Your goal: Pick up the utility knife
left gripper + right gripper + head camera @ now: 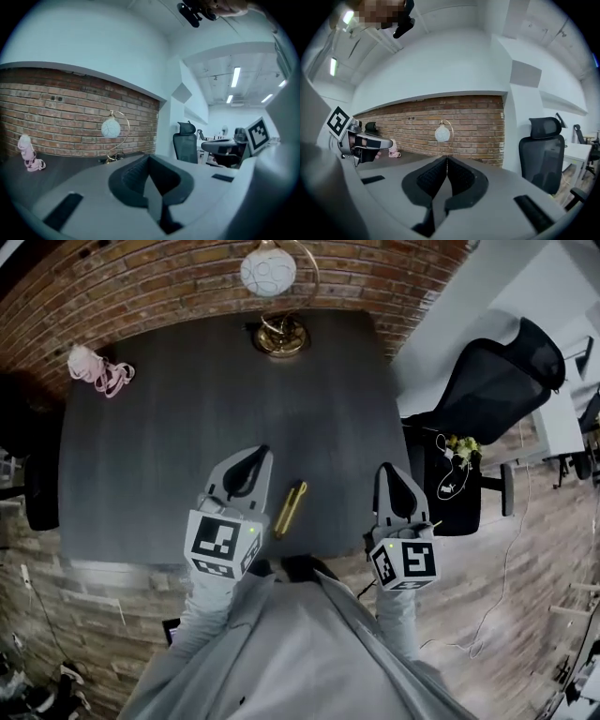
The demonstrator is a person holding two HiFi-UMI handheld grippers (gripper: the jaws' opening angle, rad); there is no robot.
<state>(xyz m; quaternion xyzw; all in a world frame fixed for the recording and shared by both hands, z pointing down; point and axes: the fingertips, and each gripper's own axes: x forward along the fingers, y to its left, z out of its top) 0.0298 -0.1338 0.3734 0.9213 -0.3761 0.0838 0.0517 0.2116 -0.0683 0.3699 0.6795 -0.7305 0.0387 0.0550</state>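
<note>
Left gripper point(253, 457): jaws pressed together, nothing between them, held roughly level just left of the knife point(290, 508), tips pointing past it toward the far wall. Right gripper point(392, 472): jaws also closed flat on each other and empty, further from the knife on its right side. The knife is yellow and slim. It lies flat on the dark table point(141, 474) between the two grippers, closer to the left one and touched by neither, its length running roughly away from the person. Well beyond the knife stands a globe lamp point(269, 270) against the brick wall. Far beyond it to the left is a small pink item point(100, 370), and off to its right, clear of the table, a black chair point(492, 390). Step in hand, as I judge it: the approach, no grasp begun. The next move calls for one gripper to spread its jaws, tip down toward the knife, straddle the handle across its narrow width and close. The left looks the handier. The knife lies low and flat, so the pads must get right down to the tabletop or they will slip over it.
</note>
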